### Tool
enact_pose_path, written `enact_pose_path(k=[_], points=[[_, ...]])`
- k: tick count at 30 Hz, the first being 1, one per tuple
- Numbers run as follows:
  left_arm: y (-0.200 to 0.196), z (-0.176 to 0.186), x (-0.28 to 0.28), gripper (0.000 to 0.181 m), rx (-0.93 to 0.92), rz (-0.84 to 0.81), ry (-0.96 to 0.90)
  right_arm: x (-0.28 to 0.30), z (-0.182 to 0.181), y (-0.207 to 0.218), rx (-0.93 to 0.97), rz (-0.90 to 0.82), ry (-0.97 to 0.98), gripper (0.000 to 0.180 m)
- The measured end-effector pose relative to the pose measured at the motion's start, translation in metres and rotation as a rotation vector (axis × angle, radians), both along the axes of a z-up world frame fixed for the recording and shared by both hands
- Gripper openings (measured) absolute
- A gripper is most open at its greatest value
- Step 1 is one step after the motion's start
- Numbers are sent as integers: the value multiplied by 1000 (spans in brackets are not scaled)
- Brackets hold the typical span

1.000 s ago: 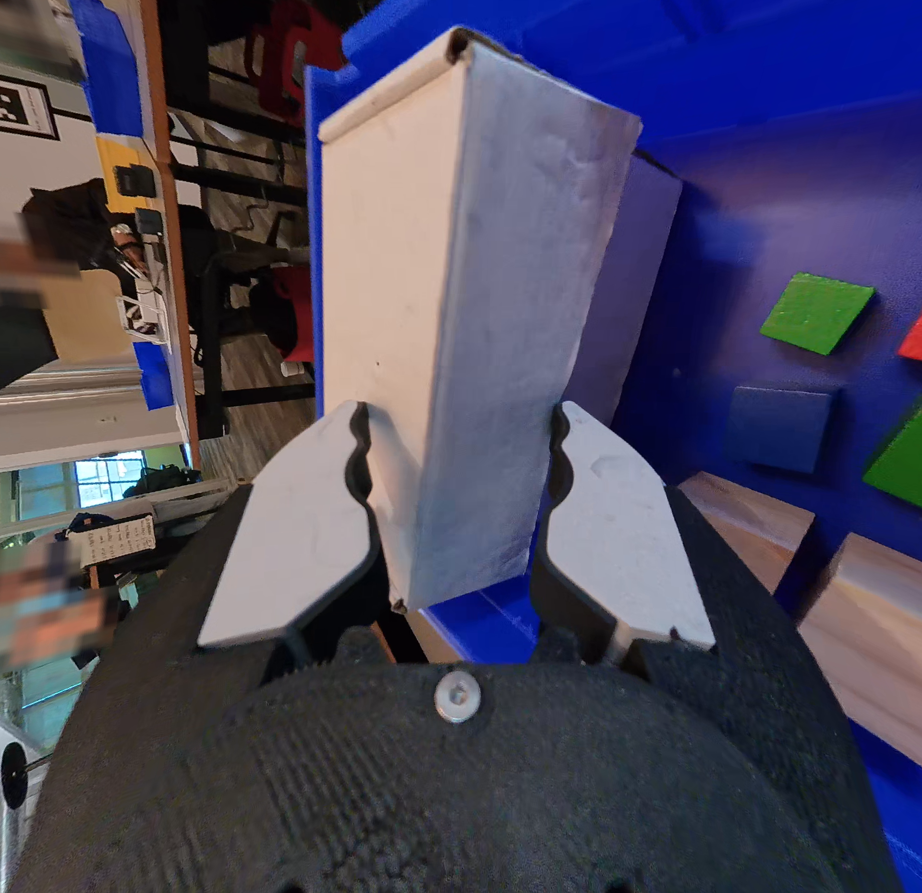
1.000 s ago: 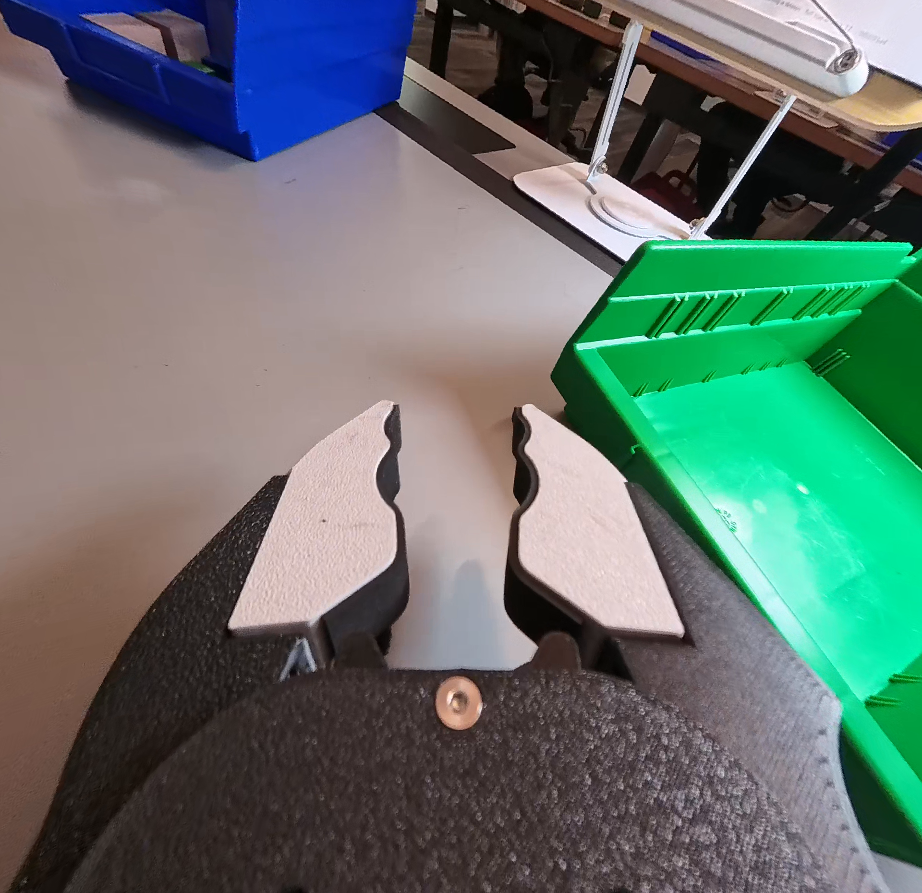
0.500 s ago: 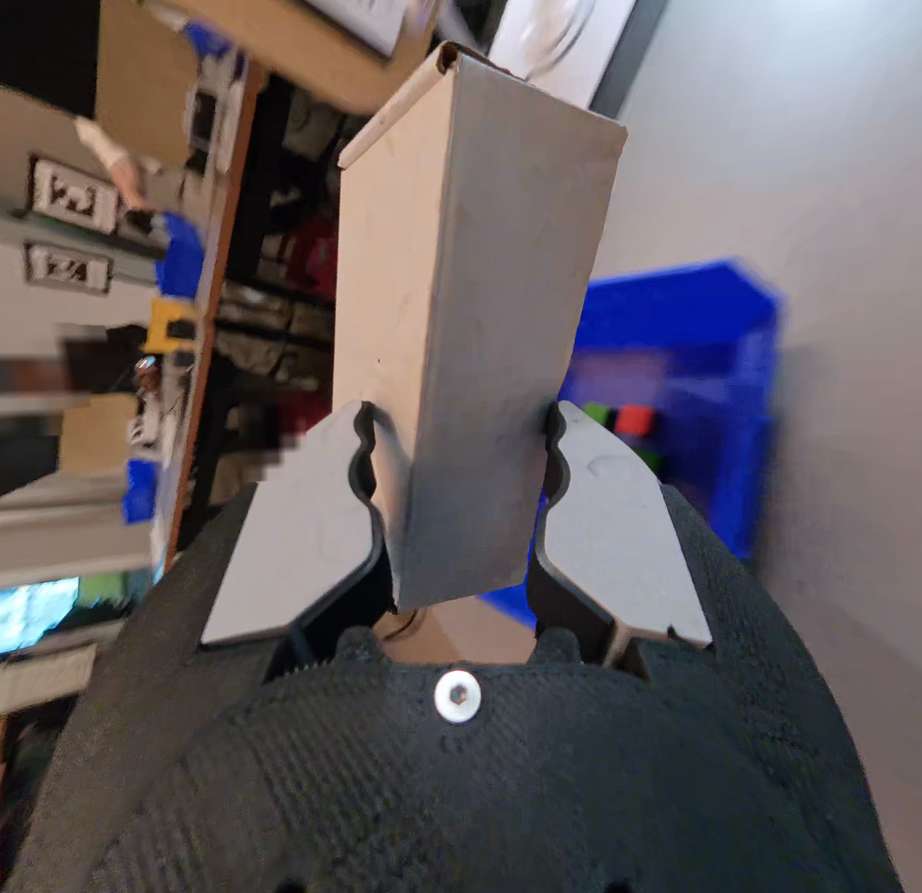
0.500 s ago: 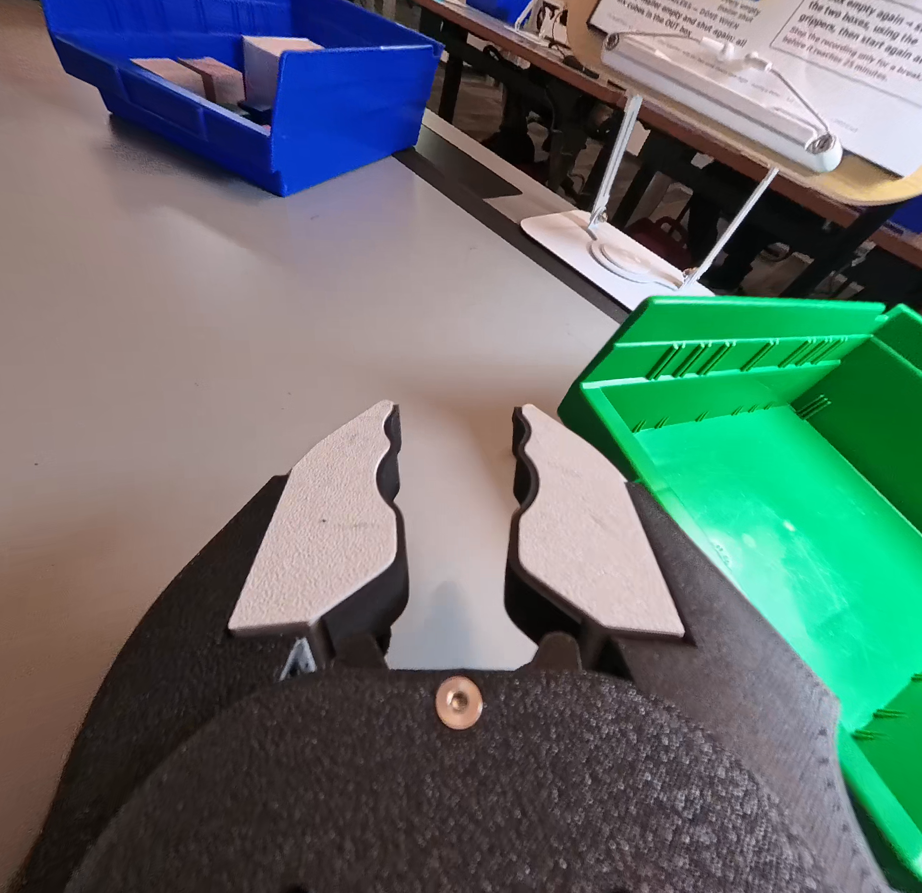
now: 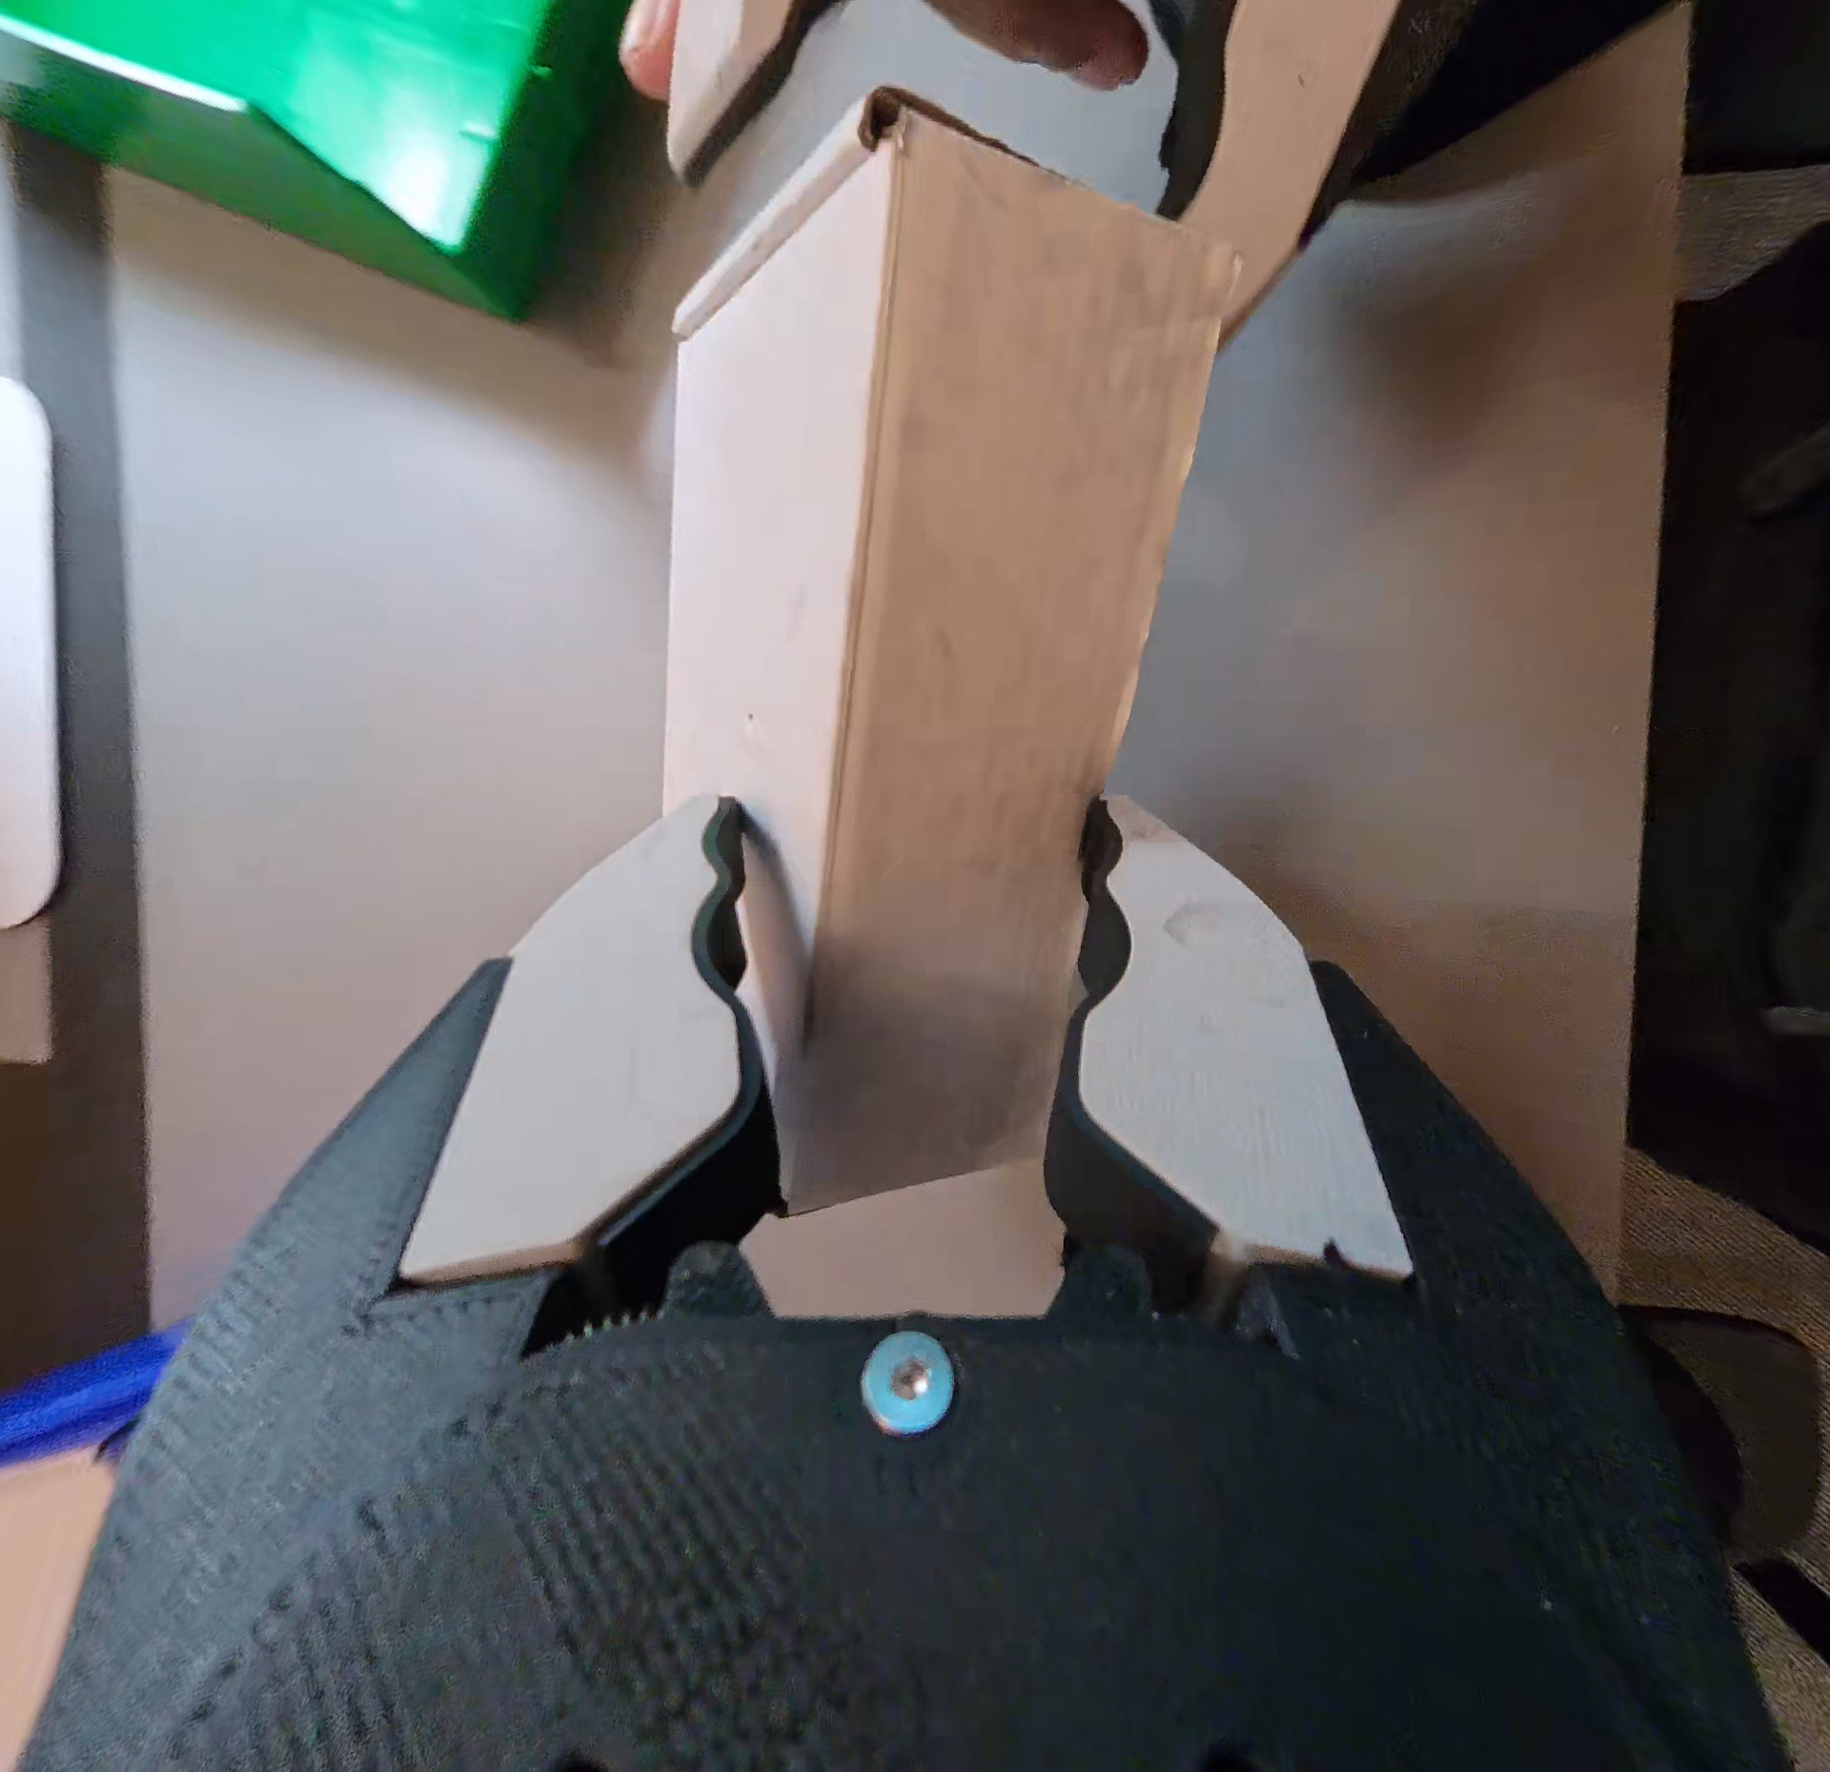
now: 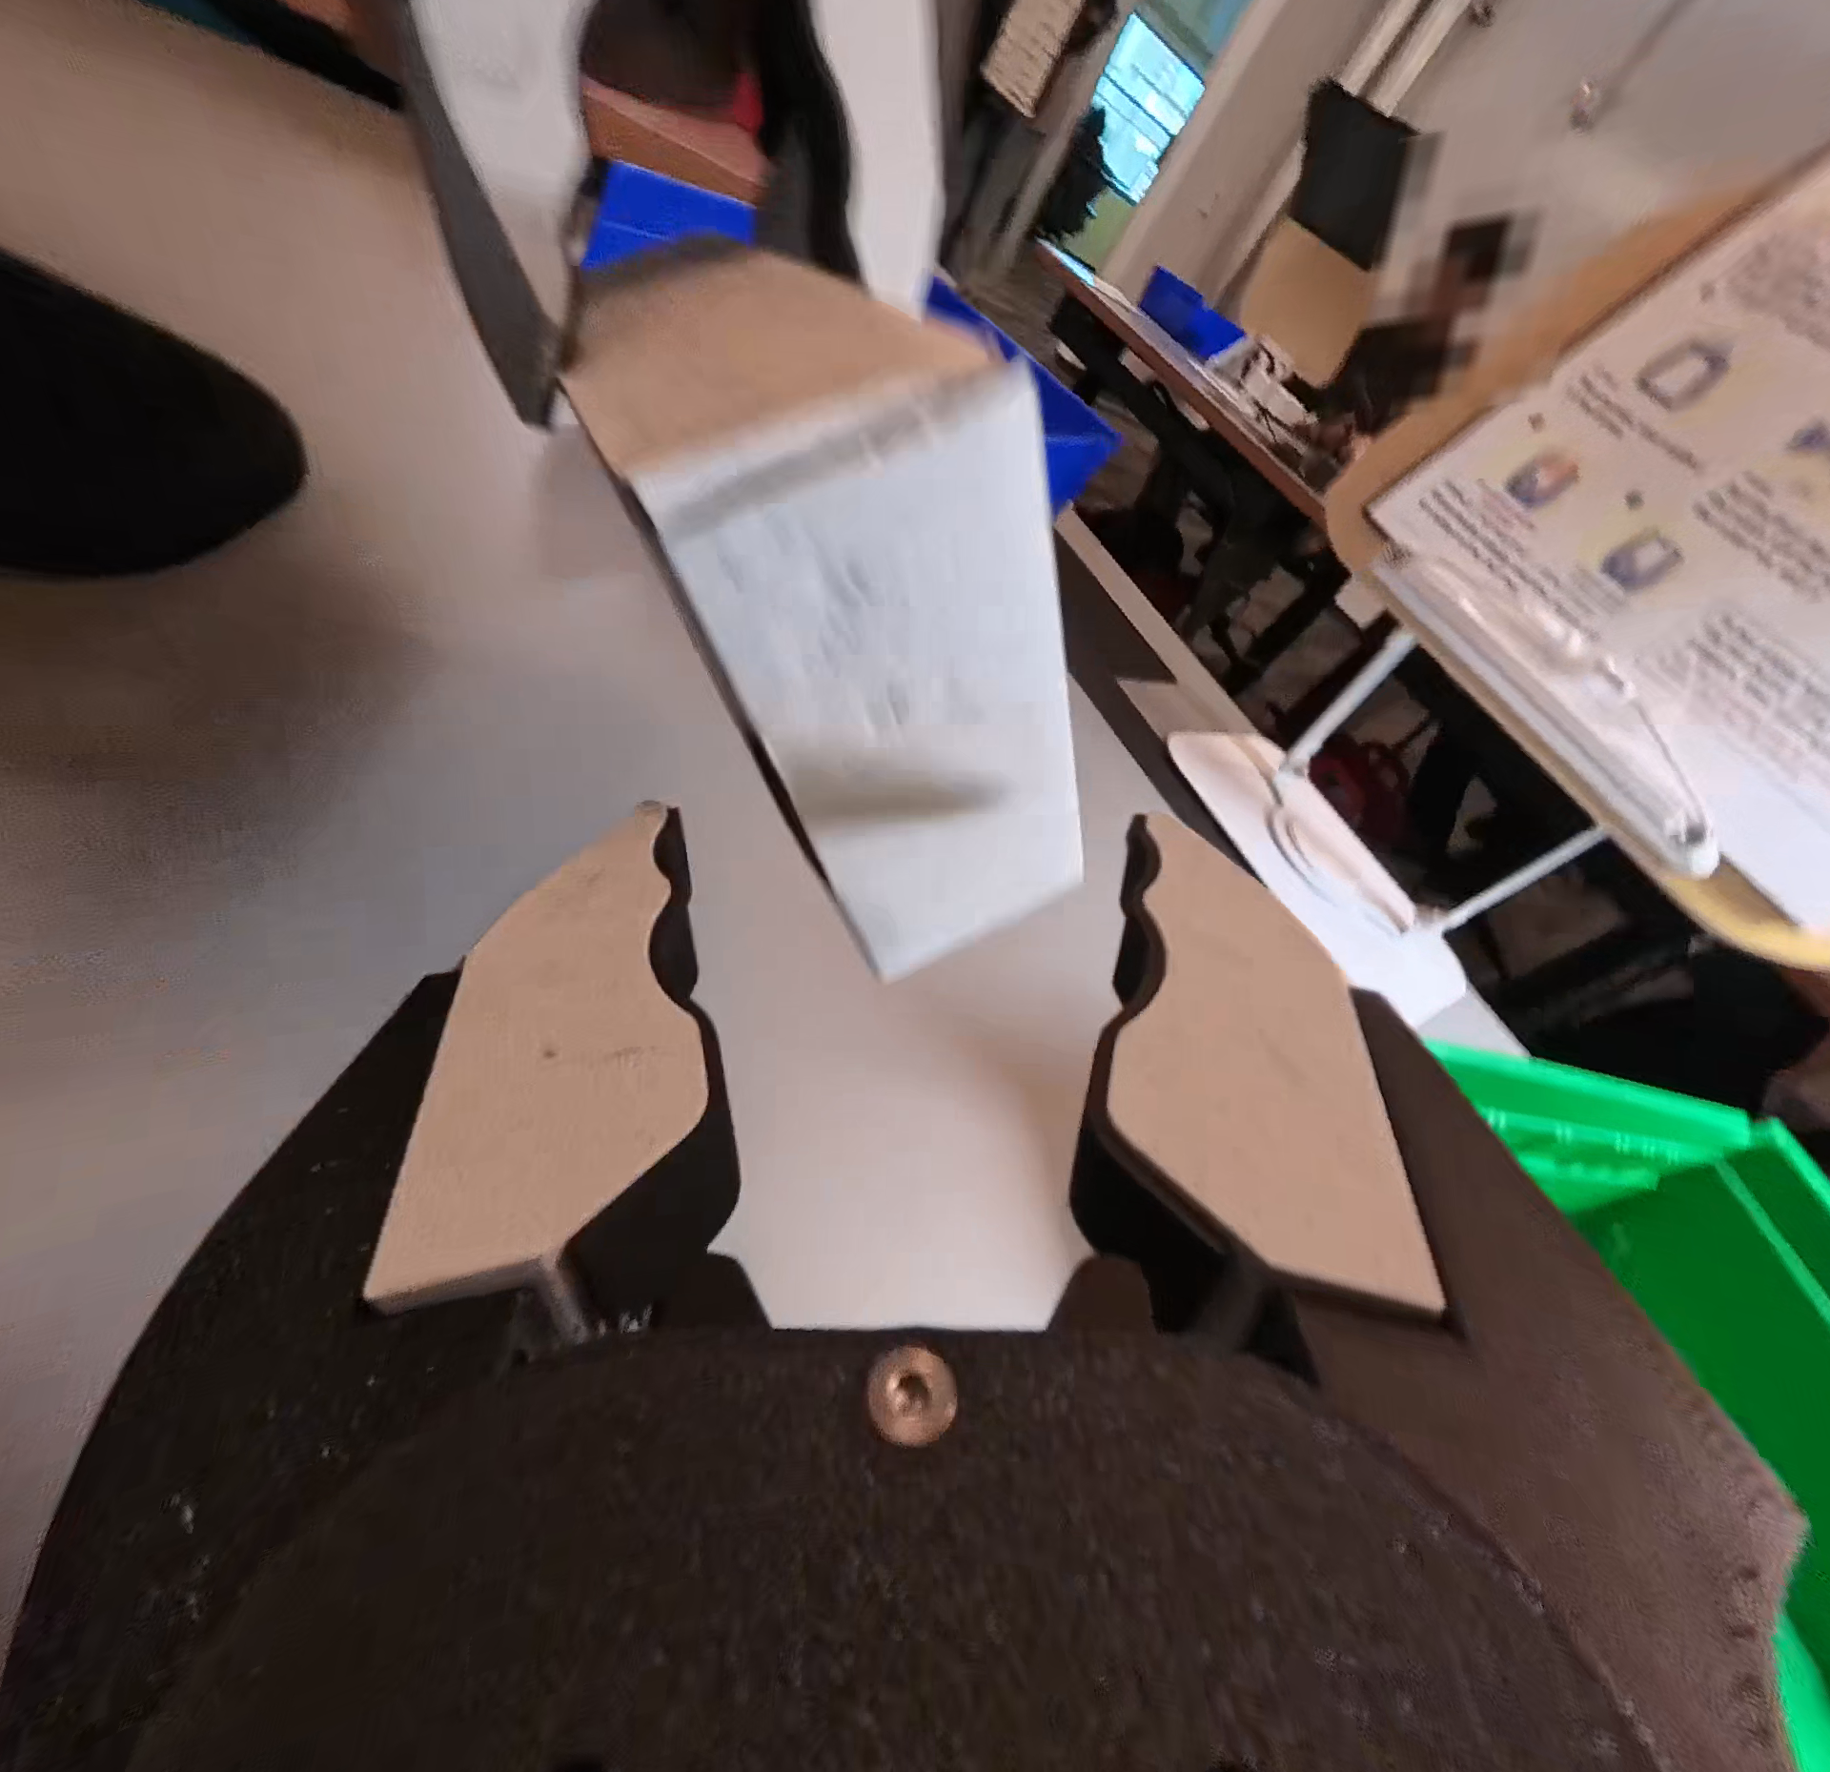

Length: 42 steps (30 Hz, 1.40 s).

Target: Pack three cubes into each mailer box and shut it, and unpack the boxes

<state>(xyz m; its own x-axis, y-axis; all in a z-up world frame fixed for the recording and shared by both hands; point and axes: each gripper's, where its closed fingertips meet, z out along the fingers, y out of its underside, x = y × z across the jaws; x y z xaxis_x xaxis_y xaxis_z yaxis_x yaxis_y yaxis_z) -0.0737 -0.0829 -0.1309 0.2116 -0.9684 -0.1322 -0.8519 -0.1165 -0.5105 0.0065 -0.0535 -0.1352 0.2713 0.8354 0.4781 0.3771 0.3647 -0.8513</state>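
The left tongs (image 5: pixel 906 952) grip the closed white cardboard mailer box (image 5: pixel 931 655) above the grey table (image 5: pixel 396 635), so the parted right tongs (image 6: pixel 906 932) should approach its free end squarely.

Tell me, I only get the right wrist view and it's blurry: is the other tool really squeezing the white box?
Observer: Yes. The left wrist view shows the left tool with both fingers pressed on the sides of the mailer box, near one end.
Operator: Is the lid open?
Observer: The flap along its long edge lies flat, so it looks shut.
Operator: Who holds my tool?
Observer: A person's hand shows just behind the right tool.
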Motion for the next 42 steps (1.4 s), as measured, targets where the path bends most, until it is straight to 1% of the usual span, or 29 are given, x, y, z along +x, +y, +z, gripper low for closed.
enact_pose_path(k=[3,4,5,8,11,13,14,16,19,21,23,25,27,29,30,33,37,42], points=[[-10,-14,17,66,-100,-50,12,-8,-9,-15,74,61,-69,85],[-15,-18,22,66,-137,-71,6,-10,-12,-17,81,68,-81,83],[-17,-20,26,66,-160,-83,-1,-11,-15,-20,80,84,-85,78],[-16,-23,32,61,-158,-104,-63,-6,-24,-20,-13,116,-89,75],[-9,-24,29,79,-160,-52,-168,3,-31,-15,-172,148,-28,74],[3,-23,26,89,-99,0,-279,11,-37,-11,-234,158,-10,74],[10,-24,21,90,-57,37,-333,14,-40,-9,-253,163,-10,74],[13,-29,16,93,-71,79,-444,19,-47,-6,-273,165,-20,74],[3,-49,19,96,-96,55,-540,20,-55,-3,-296,159,-44,74],[-1,-60,26,95,-74,34,-570,17,-61,-3,-336,167,-56,74],[3,-69,33,84,-33,48,-570,14,-66,-4,-383,165,-54,74],[10,-73,34,80,3,66,-565,13,-71,-2,-444,131,-67,75],[12,-75,31,79,-40,90,-560,16,-66,3,-467,80,-50,74],[13,-76,29,78,-67,118,-560,20,-45,9,-425,23,3,75],[13,-77,28,78,-67,125,-556,22,-34,12,-373,-13,5,76],[13,-77,27,77,-74,136,-544,20,-7,11,-143,-86,-62,72],[12,-77,28,76,-94,143,-539,0,3,0,63,-87,-190,57],[11,-77,23,75,-128,170,-534,-13,6,-2,248,-89,-324,44]])
